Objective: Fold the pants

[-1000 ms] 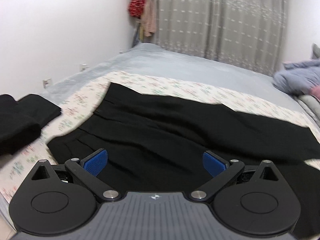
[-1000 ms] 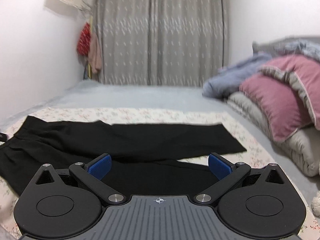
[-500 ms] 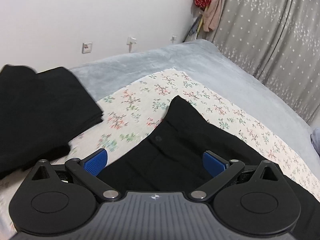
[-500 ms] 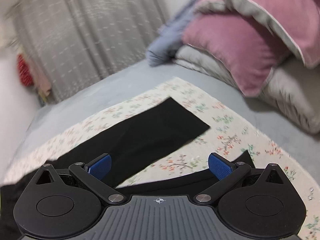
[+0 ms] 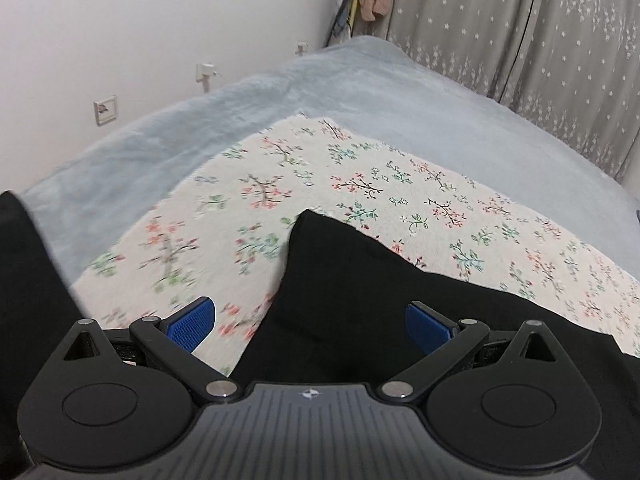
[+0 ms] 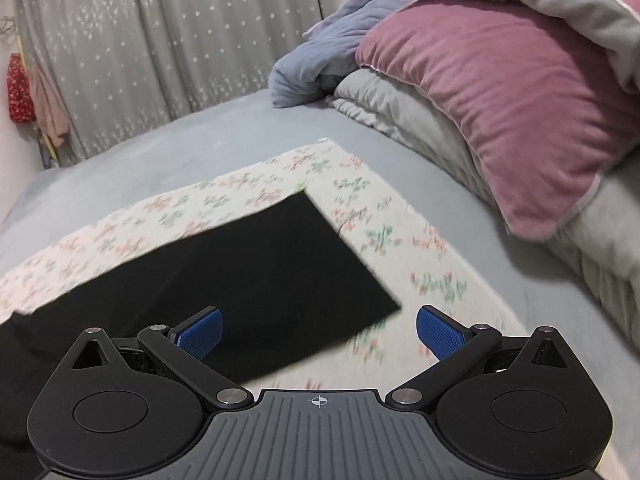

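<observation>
Black pants lie flat on a floral cloth on the bed. In the left wrist view their waist corner points up between my fingers. My left gripper is open and empty, just above that waist end. In the right wrist view the square leg cuff lies ahead. My right gripper is open and empty, close over the cuff's near corner. One blue pad sits over black fabric, the other over the floral cloth.
Folded black clothing lies at the left edge. Pink and grey pillows and a blue blanket are stacked at the right. Grey bedsheet surrounds the floral cloth. Curtains hang behind.
Both grippers swung outward and came down lower: the left toward the waist corner, the right toward the leg cuff. Both stayed open.
</observation>
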A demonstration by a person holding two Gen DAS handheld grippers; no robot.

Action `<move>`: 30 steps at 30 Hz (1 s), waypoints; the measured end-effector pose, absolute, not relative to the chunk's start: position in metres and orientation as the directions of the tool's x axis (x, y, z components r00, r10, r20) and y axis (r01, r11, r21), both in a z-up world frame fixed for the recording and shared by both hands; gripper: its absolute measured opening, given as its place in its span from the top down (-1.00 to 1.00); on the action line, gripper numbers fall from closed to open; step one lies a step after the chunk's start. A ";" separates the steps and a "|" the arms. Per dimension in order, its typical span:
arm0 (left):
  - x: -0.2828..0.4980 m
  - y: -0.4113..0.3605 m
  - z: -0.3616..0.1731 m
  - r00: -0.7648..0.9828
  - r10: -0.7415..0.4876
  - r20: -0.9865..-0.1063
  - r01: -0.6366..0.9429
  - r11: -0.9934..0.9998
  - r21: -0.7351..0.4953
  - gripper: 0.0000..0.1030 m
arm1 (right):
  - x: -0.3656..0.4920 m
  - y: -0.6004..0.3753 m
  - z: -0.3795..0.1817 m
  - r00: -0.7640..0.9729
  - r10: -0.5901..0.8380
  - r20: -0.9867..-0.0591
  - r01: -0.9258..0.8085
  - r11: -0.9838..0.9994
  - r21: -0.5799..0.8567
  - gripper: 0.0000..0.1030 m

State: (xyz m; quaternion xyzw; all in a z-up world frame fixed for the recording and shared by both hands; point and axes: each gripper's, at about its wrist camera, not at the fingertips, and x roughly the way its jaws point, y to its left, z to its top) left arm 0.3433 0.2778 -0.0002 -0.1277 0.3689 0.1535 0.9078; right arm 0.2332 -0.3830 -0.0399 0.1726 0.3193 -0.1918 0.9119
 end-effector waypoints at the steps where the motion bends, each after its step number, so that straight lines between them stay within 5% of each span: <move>1: 0.353 0.278 -0.005 0.674 0.177 -0.717 -0.368 0.922 -0.119 -1.00 | 0.244 -0.391 -0.041 0.721 -0.239 -0.651 0.464 0.863 0.197 -1.00; 10: 0.414 0.272 -0.042 0.641 0.148 -0.753 -0.336 0.936 -0.102 -1.00 | 0.371 -0.418 -0.052 0.709 -0.199 -0.676 0.376 0.919 0.123 -0.92; 15: 0.430 0.267 -0.055 0.636 0.198 -0.746 -0.321 0.947 -0.022 -0.96 | 0.434 -0.429 -0.084 0.653 -0.216 -0.726 0.362 0.931 0.049 -0.65; 16: 0.431 0.268 -0.054 0.646 0.205 -0.735 -0.326 0.945 -0.022 -0.85 | 0.442 -0.432 -0.091 0.643 -0.218 -0.734 0.364 0.930 0.043 -0.58; 18: 0.431 0.268 -0.051 0.669 0.221 -0.710 -0.333 0.943 -0.021 -0.13 | 0.454 -0.436 -0.106 0.639 -0.199 -0.743 0.358 0.932 0.059 0.33; 20: 0.431 0.264 -0.049 0.680 0.192 -0.708 -0.294 0.955 -0.024 0.34 | 0.456 -0.432 -0.109 0.677 -0.179 -0.713 0.327 0.942 0.073 0.77; 24: 0.434 0.245 -0.042 0.687 0.240 -0.686 -0.273 0.960 0.064 0.67 | 0.459 -0.418 -0.100 0.694 -0.218 -0.686 0.270 0.962 -0.033 0.88; 30: 0.443 0.242 -0.021 0.742 0.274 -0.612 -0.329 0.944 0.025 0.71 | 0.456 -0.414 -0.059 0.766 -0.315 -0.561 0.313 0.944 -0.103 0.91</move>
